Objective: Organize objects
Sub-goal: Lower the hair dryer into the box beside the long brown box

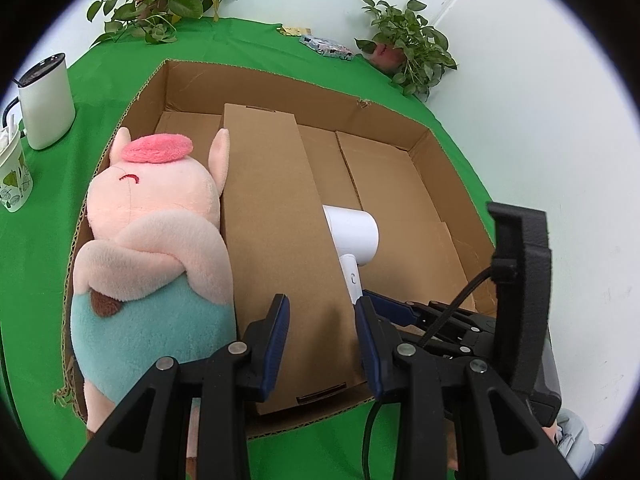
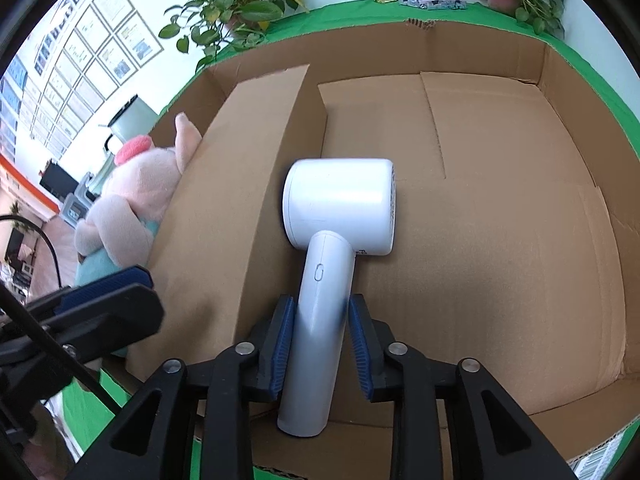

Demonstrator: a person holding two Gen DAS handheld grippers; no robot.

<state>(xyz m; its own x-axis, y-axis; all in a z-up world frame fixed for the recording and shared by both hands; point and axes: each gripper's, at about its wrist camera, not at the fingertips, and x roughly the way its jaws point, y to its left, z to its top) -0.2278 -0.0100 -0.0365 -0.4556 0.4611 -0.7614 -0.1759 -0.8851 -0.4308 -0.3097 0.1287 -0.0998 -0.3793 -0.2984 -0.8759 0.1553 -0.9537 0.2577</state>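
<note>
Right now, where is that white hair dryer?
The white hair dryer lies on the floor of the big cardboard box, just right of the long brown carton, its handle between the fingers of the right hand-held gripper.

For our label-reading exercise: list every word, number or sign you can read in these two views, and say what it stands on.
No text is readable.
Wall posters: too small.
Barcode label at the carton's corner: blurred.
Hair dryer print by its handle: too small.
Paper cup: leaf pattern only.
</note>
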